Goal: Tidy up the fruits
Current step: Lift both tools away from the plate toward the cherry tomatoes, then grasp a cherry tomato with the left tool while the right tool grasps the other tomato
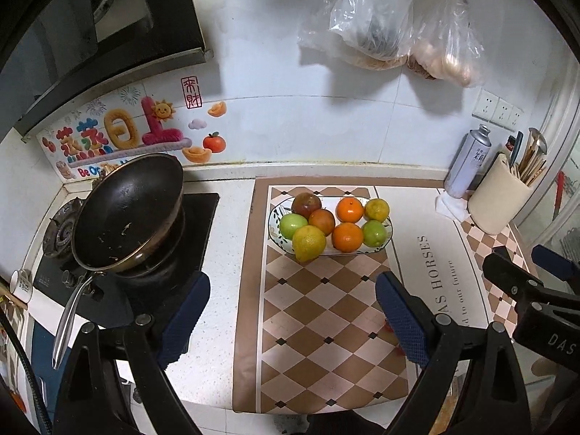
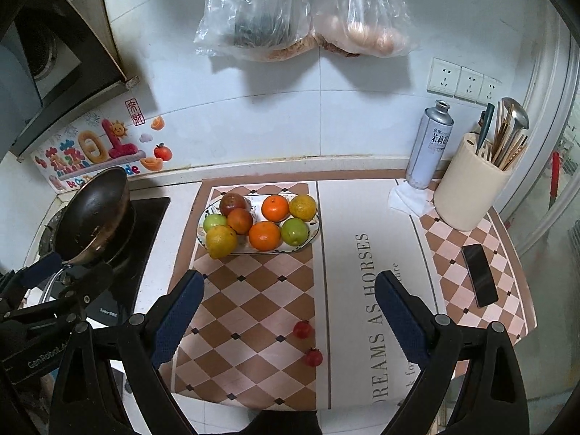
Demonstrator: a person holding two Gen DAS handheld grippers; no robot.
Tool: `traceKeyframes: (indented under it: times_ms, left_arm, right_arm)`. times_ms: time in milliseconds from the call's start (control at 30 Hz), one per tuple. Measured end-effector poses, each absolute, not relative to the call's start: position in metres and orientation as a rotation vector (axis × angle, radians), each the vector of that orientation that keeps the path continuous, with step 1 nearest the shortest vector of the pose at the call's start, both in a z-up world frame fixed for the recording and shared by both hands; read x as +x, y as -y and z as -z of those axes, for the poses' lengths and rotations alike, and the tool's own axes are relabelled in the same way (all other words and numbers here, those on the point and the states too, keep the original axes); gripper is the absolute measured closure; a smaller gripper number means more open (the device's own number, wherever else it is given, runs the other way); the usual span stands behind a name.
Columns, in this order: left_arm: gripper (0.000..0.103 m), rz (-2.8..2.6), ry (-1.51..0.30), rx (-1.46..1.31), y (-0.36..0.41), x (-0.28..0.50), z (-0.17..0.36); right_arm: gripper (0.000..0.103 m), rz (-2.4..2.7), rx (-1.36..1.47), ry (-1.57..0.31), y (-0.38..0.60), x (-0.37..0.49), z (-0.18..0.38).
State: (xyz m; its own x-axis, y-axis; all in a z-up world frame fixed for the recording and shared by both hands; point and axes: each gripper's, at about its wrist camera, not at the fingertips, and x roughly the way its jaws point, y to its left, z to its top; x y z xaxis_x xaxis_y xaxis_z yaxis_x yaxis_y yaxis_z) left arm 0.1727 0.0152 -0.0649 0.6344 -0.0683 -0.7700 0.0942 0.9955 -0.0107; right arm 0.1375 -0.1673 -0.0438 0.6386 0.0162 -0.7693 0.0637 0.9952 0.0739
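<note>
An oval plate [image 1: 385, 244] [image 2: 311, 241] on the checkered mat holds several fruits: oranges [image 1: 347, 237] [image 2: 265, 235], green apples [image 1: 293, 225] [image 2: 295, 231], a lemon [image 1: 309, 243] [image 2: 221, 241] and a dark red fruit [image 1: 306, 204] [image 2: 233, 203]. Two small red fruits [image 2: 302, 329] [image 2: 313, 357] lie loose on the mat nearer me. My left gripper [image 1: 291, 320] is open and empty, above the mat in front of the plate. My right gripper [image 2: 288, 317] is open and empty, with the small red fruits between its fingers.
A black pan [image 1: 127, 214] [image 2: 94, 210] sits on the stove at left. A spray can [image 2: 429, 145], a utensil holder [image 2: 471, 188] and a phone [image 2: 479, 274] are at right. Plastic bags [image 2: 290, 11] hang on the tiled wall.
</note>
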Motion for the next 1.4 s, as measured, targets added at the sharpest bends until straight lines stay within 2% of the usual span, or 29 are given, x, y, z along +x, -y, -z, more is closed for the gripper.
traceKeyframes:
  times_ms: [167,300,400,600,667,733,767,800,833,867,1233,1400]
  left_arm:
    - [0.009,0.09,-0.881,0.033,-0.012,0.172,0.065]
    - [0.009,0.082,-0.897,0.04,-0.008,0.176,0.069]
    - [0.001,0.059,-0.937,0.071,0.0,0.189,0.084]
    - [0.001,0.01,-1.051,0.139,0.018,0.212,0.135]
    - [0.001,0.018,-1.102,0.15,0.025,0.219,0.153]
    - [0.001,0.036,-1.167,0.171,0.036,0.228,0.175]
    - [0.001,0.041,-1.192,0.179,0.04,0.23,0.183]
    - [0.001,0.052,-1.223,0.189,0.047,0.234,0.194]
    - [0.001,0.06,-1.241,0.195,0.052,0.236,0.2]
    - [0.001,0.07,-1.261,0.202,0.057,0.239,0.206]
    - [0.003,0.316,-1.458,0.219,0.141,0.26,0.278]
    - [0.028,0.395,-1.526,0.263,0.175,0.255,0.308]
  right_arm:
    - [0.006,0.01,0.124,-0.884,0.172,0.141,0.046]
    - [0.006,-0.011,0.189,-0.936,0.187,0.155,0.069]
    - [0.006,0.015,0.219,-1.038,0.205,0.172,0.118]
    - [0.007,0.015,0.267,-1.314,0.222,0.194,0.251]
    - [0.013,0.006,0.287,-1.386,0.224,0.194,0.287]
    - [0.031,-0.007,0.293,-1.434,0.223,0.192,0.312]
    - [0.035,-0.011,0.287,-1.448,0.222,0.191,0.319]
    - [0.045,-0.025,0.286,-1.46,0.22,0.189,0.327]
    - [0.062,-0.037,0.288,-1.467,0.219,0.188,0.331]
    - [0.071,-0.046,0.285,-1.48,0.219,0.186,0.335]
    - [0.072,0.05,0.395,-1.381,0.289,0.178,0.312]
    - [0.072,0.097,0.431,-1.381,0.307,0.163,0.315]
